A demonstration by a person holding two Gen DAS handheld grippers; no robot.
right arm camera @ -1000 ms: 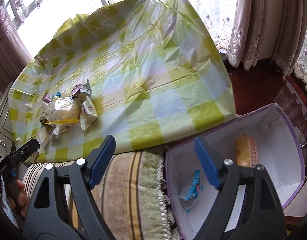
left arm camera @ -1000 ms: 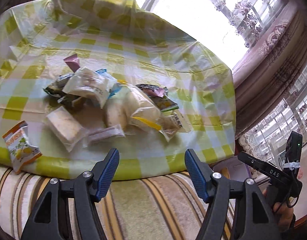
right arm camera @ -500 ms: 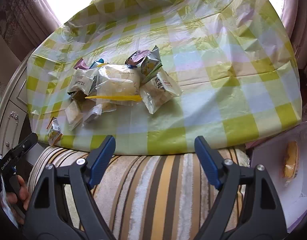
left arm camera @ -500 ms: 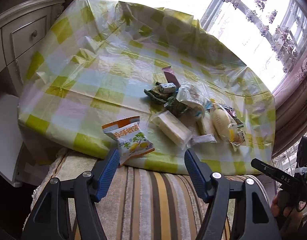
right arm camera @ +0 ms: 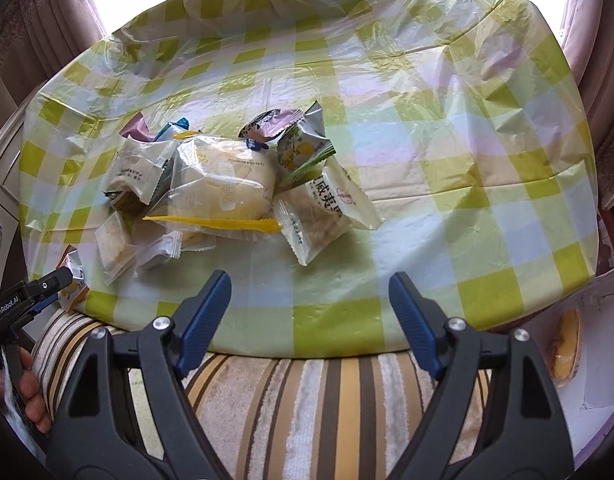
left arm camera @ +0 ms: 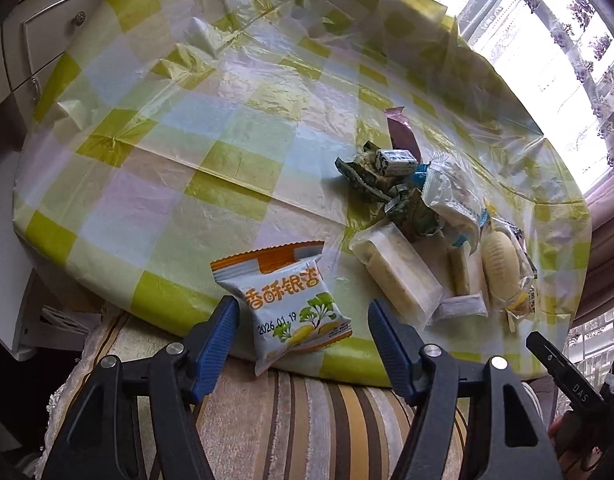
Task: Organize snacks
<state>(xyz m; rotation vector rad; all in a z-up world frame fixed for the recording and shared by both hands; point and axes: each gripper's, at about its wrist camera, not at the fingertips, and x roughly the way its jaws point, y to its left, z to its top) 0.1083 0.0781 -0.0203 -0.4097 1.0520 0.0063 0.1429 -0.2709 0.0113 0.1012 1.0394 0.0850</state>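
Note:
A pile of wrapped snacks (left arm camera: 427,220) lies on the table under a yellow-green checked plastic cloth (left arm camera: 187,140). An orange-and-white packet (left arm camera: 283,292) lies apart at the near edge, partly overhanging it. My left gripper (left arm camera: 302,310) is open, a finger on each side of this packet with gaps to both pads. In the right wrist view the same pile (right arm camera: 227,184) lies left of centre. My right gripper (right arm camera: 310,282) hangs open over the near table edge with nothing between its fingers.
A striped cushion (right arm camera: 327,400) lies below the table edge. A white box with a purple rim (right arm camera: 595,380) at the right holds a yellow snack (right arm camera: 567,344). A white drawer cabinet (left arm camera: 47,32) stands left. Curtains and bright windows lie behind.
The left gripper moved left and closer, so the orange packet now lies between its fingers. The right gripper swung left from the white box to face the snack pile.

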